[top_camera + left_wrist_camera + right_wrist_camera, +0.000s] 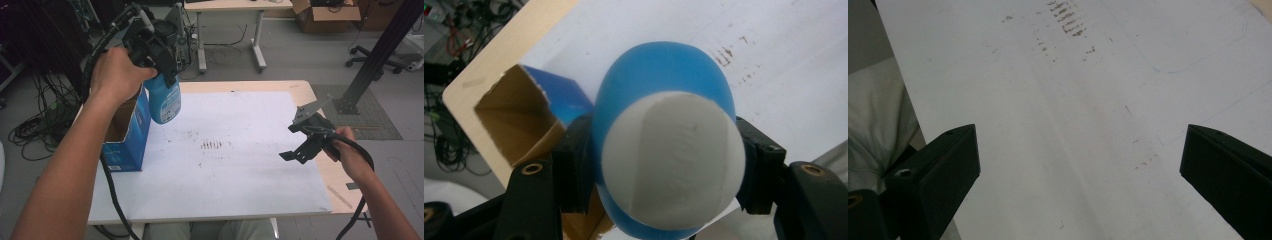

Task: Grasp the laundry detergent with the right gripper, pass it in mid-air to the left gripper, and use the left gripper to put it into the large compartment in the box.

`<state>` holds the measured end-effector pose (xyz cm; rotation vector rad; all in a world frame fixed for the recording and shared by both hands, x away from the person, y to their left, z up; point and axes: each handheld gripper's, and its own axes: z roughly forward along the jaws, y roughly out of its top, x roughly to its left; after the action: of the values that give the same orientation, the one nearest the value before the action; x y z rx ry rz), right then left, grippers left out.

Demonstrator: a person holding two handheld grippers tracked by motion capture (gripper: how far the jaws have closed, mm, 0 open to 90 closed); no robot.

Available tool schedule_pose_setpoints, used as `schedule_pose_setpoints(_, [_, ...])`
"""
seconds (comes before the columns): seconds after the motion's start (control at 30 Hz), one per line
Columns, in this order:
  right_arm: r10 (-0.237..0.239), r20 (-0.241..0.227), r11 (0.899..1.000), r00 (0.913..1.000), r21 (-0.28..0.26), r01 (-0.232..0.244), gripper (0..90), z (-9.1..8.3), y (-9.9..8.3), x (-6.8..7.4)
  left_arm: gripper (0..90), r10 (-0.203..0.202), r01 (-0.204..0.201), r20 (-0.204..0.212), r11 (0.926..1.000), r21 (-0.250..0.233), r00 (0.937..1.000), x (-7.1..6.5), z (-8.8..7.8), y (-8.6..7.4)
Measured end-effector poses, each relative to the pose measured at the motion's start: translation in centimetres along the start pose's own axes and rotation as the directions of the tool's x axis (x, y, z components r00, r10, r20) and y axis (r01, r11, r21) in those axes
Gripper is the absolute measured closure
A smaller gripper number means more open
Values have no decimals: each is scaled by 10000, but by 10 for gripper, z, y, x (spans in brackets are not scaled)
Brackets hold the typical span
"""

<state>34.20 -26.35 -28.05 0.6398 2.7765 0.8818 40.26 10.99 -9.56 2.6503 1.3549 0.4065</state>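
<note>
Item: one blue plastic bottle with a white rounded cap [164, 100], held in the air above the left rear part of the counter [240, 195], just beside the open top of a blue cardboard box with a brown inside [126, 135]. The left gripper [165, 70] is clenched on the bottle near its top; in the left gripper view its black jaws press on either side of the bottle [664, 150], just under the white cap, with the open box [524, 115] lying beyond and to one side. The bottle hangs roughly upright, its base clear of the counter and level with the box rim. The right gripper [300, 145] hovers over the right part of the counter with its jaws spread wide and nothing between them; in the right gripper view [1073, 185] they frame bare white sheet [1058, 125] with brown scuff marks. Step in hand, as judged: carriage of the bottle between box and counter; whether it is going into the box or coming out cannot be told from this pose. Next move, as judged: if the bottle is for the box, a short shift left so the base clears the near wall, then a straight lowering; if for the counter, a descent onto the white sheet right of the box, base flat before release. Right gripper available to steady the box.
</note>
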Motion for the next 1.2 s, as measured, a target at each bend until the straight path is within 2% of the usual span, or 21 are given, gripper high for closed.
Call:
schedule_pose_setpoints(0.1, [-78,72,10000,9999,-1,78,25,0,2,0,380,-565,564,-91,9984,-47,9984,5,-7,0])
schedule_pose_setpoints(0.2, [-88,135,10000,9999,-25,89,25,-1,3,0,380,-1274,1272,-161,9918,-121,9917,13,-13,0])
schedule_pose_setpoints(0.27, [-47,165,10000,9999,-73,48,25,-1,3,-1,380,-1429,1425,-286,9897,-130,9893,20,-17,0])
schedule_pose_setpoints(0.43, [-102,199,9999,9997,-35,103,25,1,6,-3,381,-2208,2194,-683,9753,-277,9729,33,-21,-3])
schedule_pose_setpoints(0.7, [-307,165,9995,9994,104,305,25,7,13,-4,381,-3404,3392,-825,9403,-288,9367,56,-30,-17])
schedule_pose_setpoints(0.77, [-336,139,9994,9993,116,334,26,7,14,-4,381,-3698,3684,-913,9291,-319,9246,60,-32,-21])
schedule_pose_setpoints(0.93, [-365,121,9993,9993,100,364,25,9,16,-5,381,-4159,4143,-1019,9094,-381,9037,68,-37,-33])
schedule_pose_setpoints(1.0, [-439,106,9990,9990,96,438,26,9,17,-4,381,-4402,4379,-1026,8979,-456,8920,72,-39,-39])
schedule_pose_setpoints(1.03, [-450,114,9990,9989,86,449,26,9,17,-4,381,-4553,4526,-1038,8903,-492,8843,73,-40,-42])
schedule_pose_setpoints(1.1, [-492,101,9988,9987,46,492,26,9,18,-4,381,-4703,4675,-1167,8824,-523,8747,76,-40,-46])
schedule_pose_setpoints(1.17, [-532,98,9986,9985,22,532,25,8,18,-4,381,-4788,4767,-1289,8777,-488,8684,77,-39,-50])
schedule_pose_setpoints(1.2, [-520,85,9986,9986,22,520,26,8,17,-4,381,-4887,4863,-1316,8722,-516,8625,79,-38,-53])
